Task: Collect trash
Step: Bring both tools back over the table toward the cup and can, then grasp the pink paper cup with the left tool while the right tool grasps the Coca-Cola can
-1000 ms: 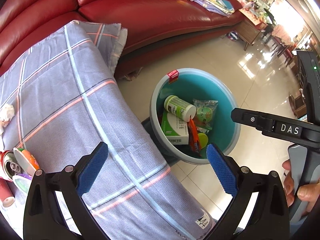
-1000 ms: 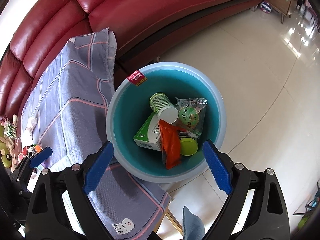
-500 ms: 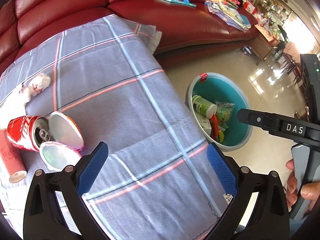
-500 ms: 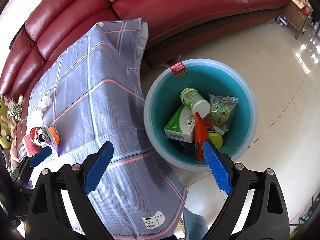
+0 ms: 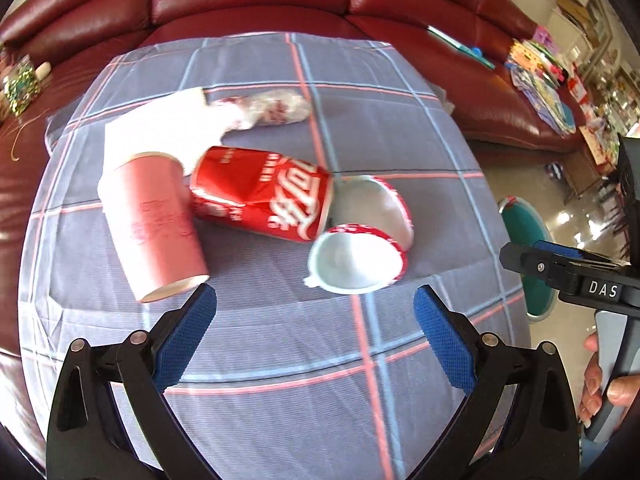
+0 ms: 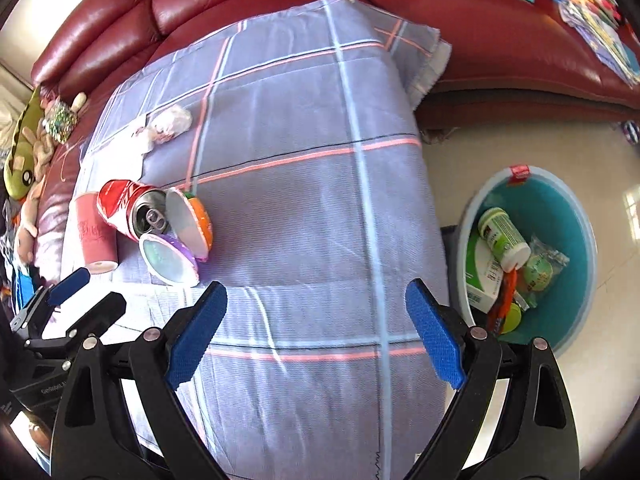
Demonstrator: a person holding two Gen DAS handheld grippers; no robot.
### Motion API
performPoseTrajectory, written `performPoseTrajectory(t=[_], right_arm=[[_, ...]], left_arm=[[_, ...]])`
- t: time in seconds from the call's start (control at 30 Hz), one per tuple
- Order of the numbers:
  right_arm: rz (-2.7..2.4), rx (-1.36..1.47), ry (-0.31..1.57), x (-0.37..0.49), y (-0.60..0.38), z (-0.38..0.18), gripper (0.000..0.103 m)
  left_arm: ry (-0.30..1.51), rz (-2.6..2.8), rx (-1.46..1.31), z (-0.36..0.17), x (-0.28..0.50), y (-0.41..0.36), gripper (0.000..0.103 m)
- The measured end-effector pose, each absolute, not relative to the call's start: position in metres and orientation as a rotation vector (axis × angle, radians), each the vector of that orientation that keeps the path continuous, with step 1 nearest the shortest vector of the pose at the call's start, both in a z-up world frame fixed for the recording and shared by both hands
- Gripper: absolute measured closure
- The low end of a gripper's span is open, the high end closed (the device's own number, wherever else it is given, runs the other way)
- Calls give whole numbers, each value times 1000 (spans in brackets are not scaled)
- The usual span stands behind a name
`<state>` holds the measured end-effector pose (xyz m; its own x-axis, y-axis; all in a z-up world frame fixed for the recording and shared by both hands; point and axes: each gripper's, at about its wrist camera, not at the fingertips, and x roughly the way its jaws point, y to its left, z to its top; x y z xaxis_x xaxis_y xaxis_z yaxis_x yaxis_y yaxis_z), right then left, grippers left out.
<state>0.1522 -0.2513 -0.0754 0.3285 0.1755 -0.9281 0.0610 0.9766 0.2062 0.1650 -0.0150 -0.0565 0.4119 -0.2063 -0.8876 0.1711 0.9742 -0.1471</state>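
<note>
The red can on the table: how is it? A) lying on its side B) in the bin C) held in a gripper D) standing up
A: the can lies on its side on the cloth, between the pink cup and two small tubs.

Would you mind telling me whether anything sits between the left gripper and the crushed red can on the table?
Partly. The left gripper hangs open over bare cloth. The red can lies beyond, with the pink paper cup against its left end and two empty snack cups at its right, nearer the gripper.
</note>
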Motion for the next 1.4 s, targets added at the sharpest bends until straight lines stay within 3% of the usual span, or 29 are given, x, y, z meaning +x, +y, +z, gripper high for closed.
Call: performPoseTrajectory(t=[0.33,0.67,0.73,0.77,0.8,1.3,1.4], right_arm=[[267,-69,1265,200,-149,-60,16],[289,-62,1272,229,-124,-50,16],[294,-74,1280,232,-120,-52,16],[295,-77,1286,234,-117,-53,16],[297,-82,1291,236,-115,-55,16],[450,-374,1345,257,-20,-93,16],[450,-404,1352,261,-12,-102,24]], left_arm=[[1125,-114,-148,-67,181,71,4],[1145,-131,-185,-89,217,83,4],[1134,-137,-195,-93,220,86,9],[1135,-146,-201,-95,221,89,29],[1148,-163,-212,-97,222,91,41],[1155,-160,-217,-98,175,157,40],[1153,-144,-223,-98,174,162,39]])
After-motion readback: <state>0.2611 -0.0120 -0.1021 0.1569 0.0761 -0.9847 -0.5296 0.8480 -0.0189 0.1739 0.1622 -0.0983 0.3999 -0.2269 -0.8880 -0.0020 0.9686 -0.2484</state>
